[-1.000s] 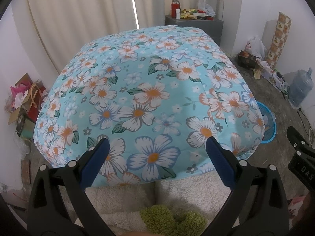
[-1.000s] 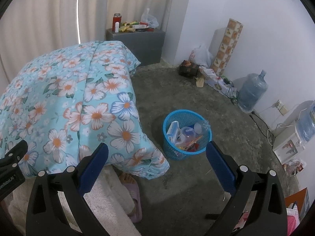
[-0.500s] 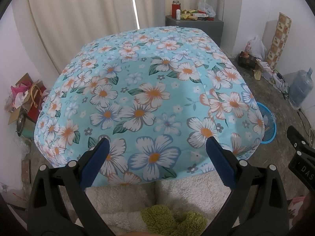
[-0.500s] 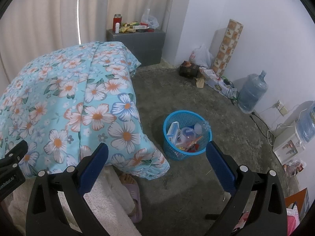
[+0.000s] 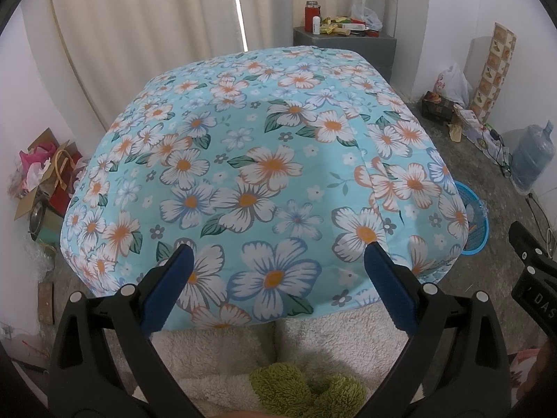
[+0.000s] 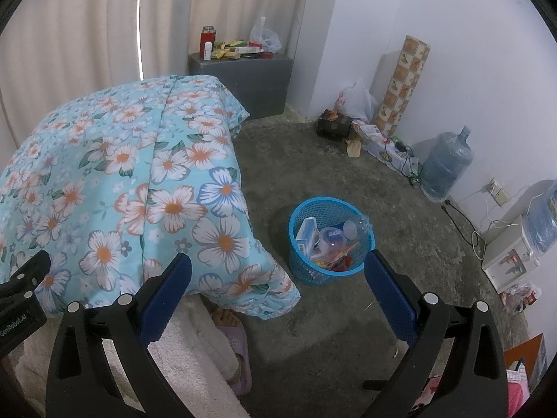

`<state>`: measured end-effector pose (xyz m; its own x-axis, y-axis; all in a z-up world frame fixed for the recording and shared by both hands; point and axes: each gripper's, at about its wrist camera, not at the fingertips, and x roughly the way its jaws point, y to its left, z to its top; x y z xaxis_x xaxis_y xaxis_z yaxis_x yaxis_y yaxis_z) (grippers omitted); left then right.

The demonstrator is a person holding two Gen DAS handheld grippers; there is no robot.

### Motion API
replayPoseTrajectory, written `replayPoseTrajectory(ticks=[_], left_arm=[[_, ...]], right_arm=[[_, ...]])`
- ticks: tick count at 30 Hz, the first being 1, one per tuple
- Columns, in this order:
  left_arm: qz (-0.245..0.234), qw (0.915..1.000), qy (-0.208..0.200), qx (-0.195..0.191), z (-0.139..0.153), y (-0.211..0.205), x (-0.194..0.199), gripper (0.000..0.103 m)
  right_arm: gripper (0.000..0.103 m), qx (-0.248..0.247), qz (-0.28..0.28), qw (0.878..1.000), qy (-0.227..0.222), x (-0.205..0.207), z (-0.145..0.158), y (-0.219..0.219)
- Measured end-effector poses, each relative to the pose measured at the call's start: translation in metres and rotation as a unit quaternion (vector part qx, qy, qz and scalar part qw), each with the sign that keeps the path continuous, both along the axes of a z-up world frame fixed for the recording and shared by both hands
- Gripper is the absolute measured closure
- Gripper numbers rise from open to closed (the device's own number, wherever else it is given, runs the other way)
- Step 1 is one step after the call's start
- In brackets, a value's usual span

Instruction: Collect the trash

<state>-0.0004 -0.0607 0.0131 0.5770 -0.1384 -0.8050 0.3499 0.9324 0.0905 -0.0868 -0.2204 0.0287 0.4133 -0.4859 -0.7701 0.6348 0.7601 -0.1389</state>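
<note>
Trash (image 6: 329, 244) fills blue basket (image 6: 330, 275); packets, bottle, box.

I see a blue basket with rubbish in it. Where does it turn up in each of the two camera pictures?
Left wrist view: only a sliver of the blue basket shows at the right, mostly hidden behind the edge of the floral quilt.
Right wrist view: the blue basket stands in full view on the floor, centre right, beside the quilt's hanging corner.
Shared landmark: the big water jug against the wall.
</note>
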Motion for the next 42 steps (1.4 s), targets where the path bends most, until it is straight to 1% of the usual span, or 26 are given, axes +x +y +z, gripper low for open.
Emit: replayPoseTrajectory(ticks=[42], left_arm=[[-0.002,1.0000,0.004,-0.001,0.0018,0.0018,0.0012,0.009]], right_arm=[[0.007,-0.001,-0.005,1.000,0.000,0.0002,-0.0004,0.0013]])
